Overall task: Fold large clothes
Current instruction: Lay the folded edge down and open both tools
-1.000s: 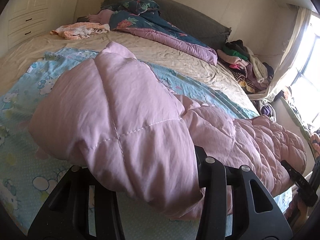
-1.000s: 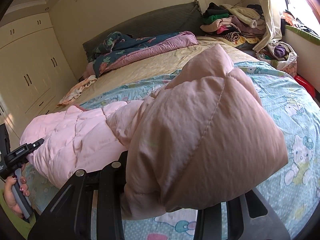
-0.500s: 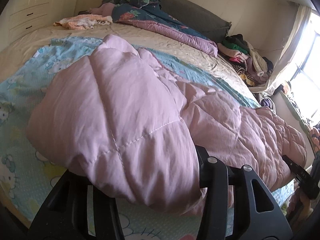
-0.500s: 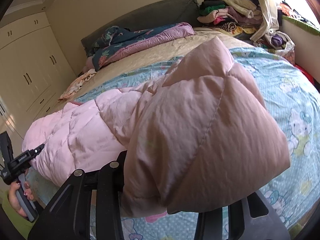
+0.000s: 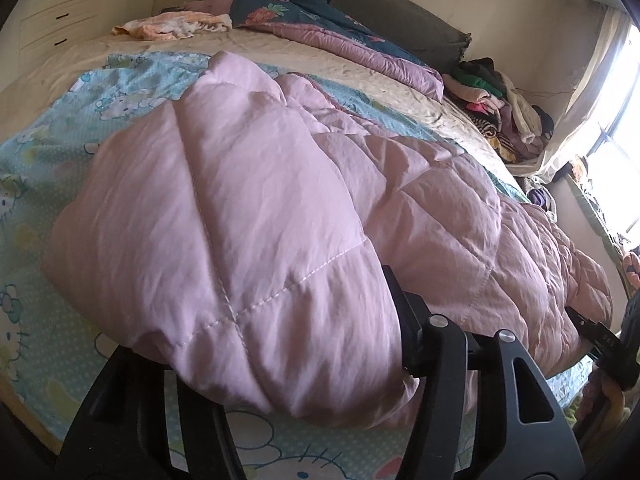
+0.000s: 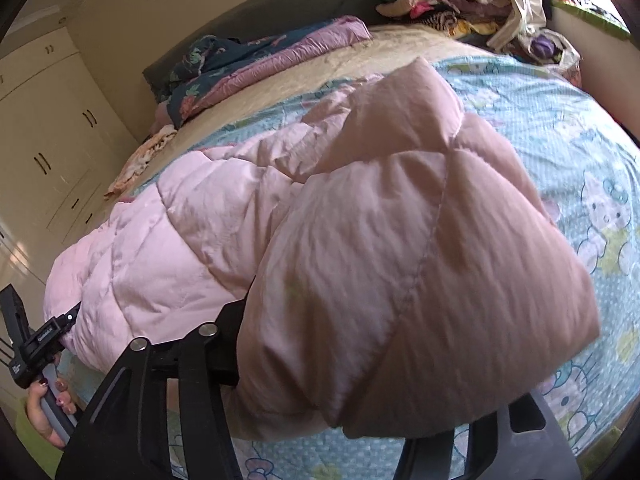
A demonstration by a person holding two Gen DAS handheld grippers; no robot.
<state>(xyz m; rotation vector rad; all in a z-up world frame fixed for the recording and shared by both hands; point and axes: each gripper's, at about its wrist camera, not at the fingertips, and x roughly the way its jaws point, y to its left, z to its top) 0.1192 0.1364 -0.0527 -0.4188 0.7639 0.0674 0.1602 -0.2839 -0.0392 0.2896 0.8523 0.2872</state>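
A large pink quilted coat [image 5: 280, 208] lies across the near part of the bed on a light blue cartoon-print sheet [image 5: 48, 148]. My left gripper [image 5: 288, 364] is shut on one end of the coat, which drapes over its fingers and hides the tips. In the right wrist view the same coat [image 6: 360, 240] bulges over my right gripper [image 6: 352, 412], which is shut on the other end. The left gripper and the hand on it [image 6: 44, 364] show at the far left of the right wrist view.
A blue floral and purple quilt [image 5: 320, 28] lies bunched at the dark headboard. An orange-white garment [image 5: 172, 28] lies near it. A pile of clothes [image 5: 500, 100] sits at the bed's far right corner by the curtain. White wardrobes [image 6: 48, 128] stand along the left wall.
Both grippers have pulled back toward the foot of the bed and lowered, still holding the coat. The coat has drawn flatter along the near edge of the bed.
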